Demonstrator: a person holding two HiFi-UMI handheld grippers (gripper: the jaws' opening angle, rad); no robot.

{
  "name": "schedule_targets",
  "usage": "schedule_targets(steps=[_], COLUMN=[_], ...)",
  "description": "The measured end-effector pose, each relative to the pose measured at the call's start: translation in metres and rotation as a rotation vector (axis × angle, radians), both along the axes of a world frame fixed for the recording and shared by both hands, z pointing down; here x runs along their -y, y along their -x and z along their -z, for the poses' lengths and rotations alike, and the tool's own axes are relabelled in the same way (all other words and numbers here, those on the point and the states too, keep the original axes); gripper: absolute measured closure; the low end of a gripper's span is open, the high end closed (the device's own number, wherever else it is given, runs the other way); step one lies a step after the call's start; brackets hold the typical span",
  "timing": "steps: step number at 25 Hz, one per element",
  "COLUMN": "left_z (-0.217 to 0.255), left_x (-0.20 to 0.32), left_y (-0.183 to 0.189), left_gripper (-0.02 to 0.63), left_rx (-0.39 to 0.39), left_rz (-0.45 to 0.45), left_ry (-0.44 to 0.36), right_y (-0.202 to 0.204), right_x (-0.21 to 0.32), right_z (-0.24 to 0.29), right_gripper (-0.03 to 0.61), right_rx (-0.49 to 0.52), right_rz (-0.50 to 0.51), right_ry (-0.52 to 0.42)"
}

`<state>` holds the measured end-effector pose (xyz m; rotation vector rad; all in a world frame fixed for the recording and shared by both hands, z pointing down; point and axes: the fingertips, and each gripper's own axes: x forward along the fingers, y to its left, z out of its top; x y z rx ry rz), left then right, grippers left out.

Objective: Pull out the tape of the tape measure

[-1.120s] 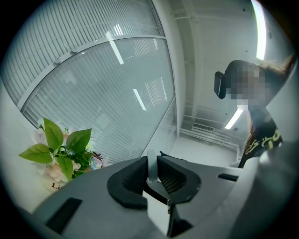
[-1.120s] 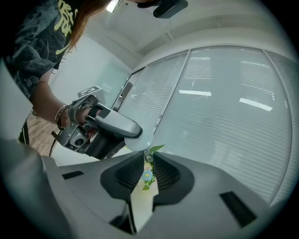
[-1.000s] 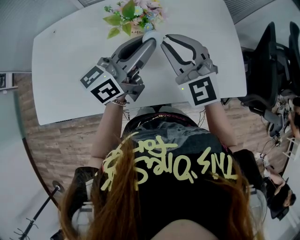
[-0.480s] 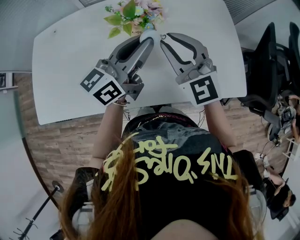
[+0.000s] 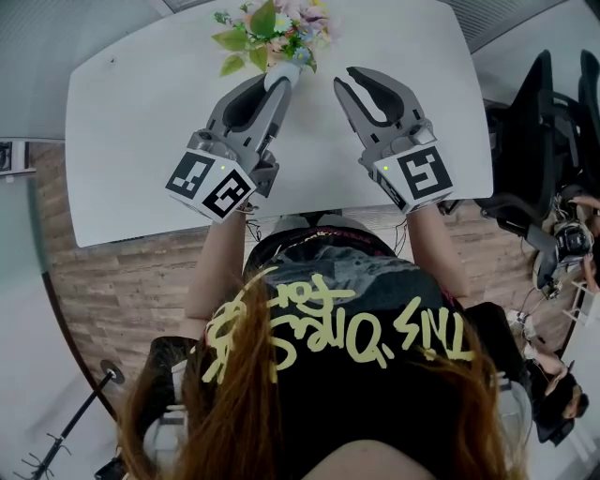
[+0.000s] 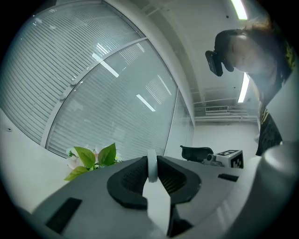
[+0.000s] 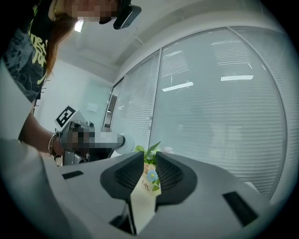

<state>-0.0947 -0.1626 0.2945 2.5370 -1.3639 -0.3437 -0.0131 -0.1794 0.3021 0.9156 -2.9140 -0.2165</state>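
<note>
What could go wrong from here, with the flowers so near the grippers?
1. The left gripper pinches the tape measure only at the tips of its fingers, so it may slip out under a pull.
2. The right gripper shows no tape between its fingers, so pulling away may draw nothing out.
3. The flowers stand close to the left gripper's tips and could be knocked.
</note>
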Motion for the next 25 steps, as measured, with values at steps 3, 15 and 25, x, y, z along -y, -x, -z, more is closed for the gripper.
schedule_targets(steps=[3,15,25], left_z=[-0.005,-0.024,-0.024], left_x=[-0.002,-0.013,-0.019], left_y=[0.003,0.018,0.021], left_gripper=[0.554,0.552,0.554], left_rx=[0.040,0.088,0.072], left_rz=[0.021,0.082,0.081], left_ry=[-0.005,-0.004,0.002], right_y=[-0.001,-0.011,-0.011], right_x=[0.002,0.002,-0.001], right_z=[0.001,-0.014,-0.019], right_gripper=[0.512,0.537,0.575], right_rx=[0.024,0.097,0.090], right_rz=[-0.014,-0.034,-0.039], right_ry=[0.015,0.116,0.122])
